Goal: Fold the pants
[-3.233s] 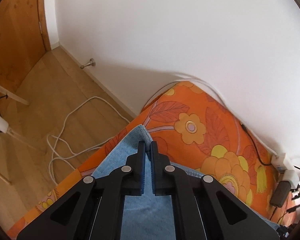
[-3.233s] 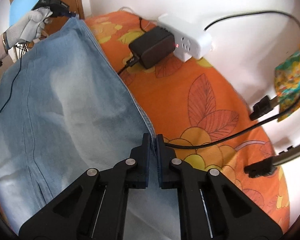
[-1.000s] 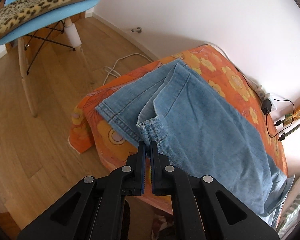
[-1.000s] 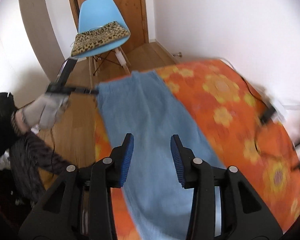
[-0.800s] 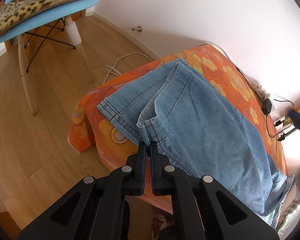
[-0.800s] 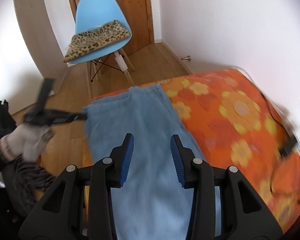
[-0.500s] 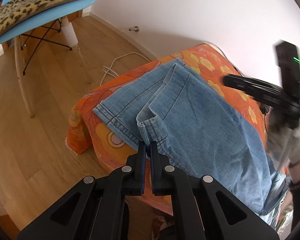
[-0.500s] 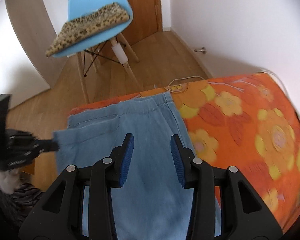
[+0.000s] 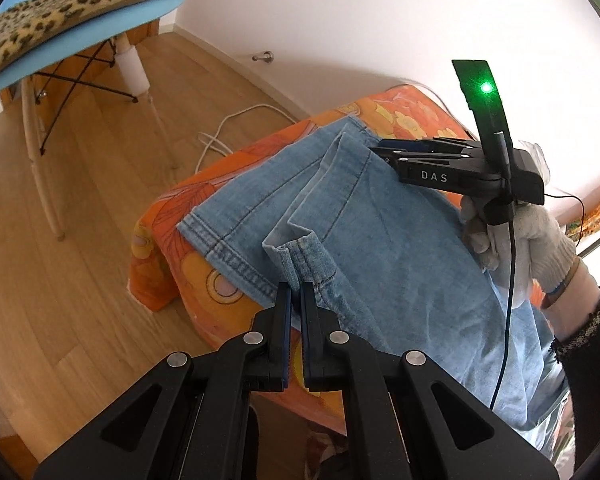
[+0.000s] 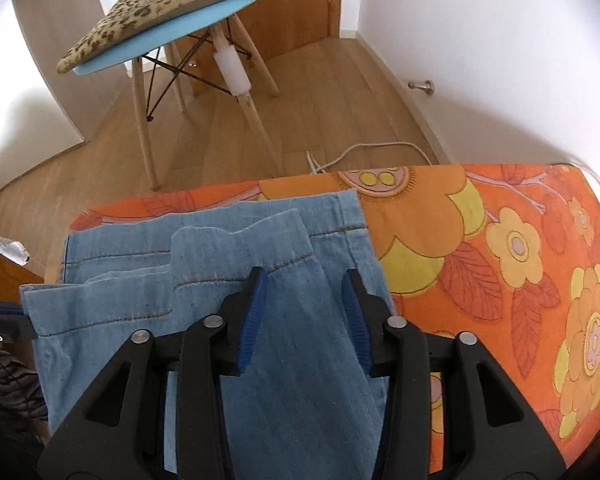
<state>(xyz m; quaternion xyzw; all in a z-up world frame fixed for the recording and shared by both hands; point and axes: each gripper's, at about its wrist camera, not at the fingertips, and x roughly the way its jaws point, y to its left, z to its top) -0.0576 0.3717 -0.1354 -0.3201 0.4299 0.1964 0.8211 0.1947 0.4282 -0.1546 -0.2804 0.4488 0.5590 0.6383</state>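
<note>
Pants (image 10: pixel 292 360) pale blue denim; tablecloth (image 10: pixel 500 280) orange with yellow flowers; chair (image 10: pixel 188 32) sky blue, leopard-print cushion (image 10: pixel 160 4).

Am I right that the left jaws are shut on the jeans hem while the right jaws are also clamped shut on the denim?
Not quite. The left gripper is shut on the jeans hem, but the right gripper is open: the right wrist view shows its jaws standing apart over the jeans, pressing nothing, and they have just been opening.
</note>
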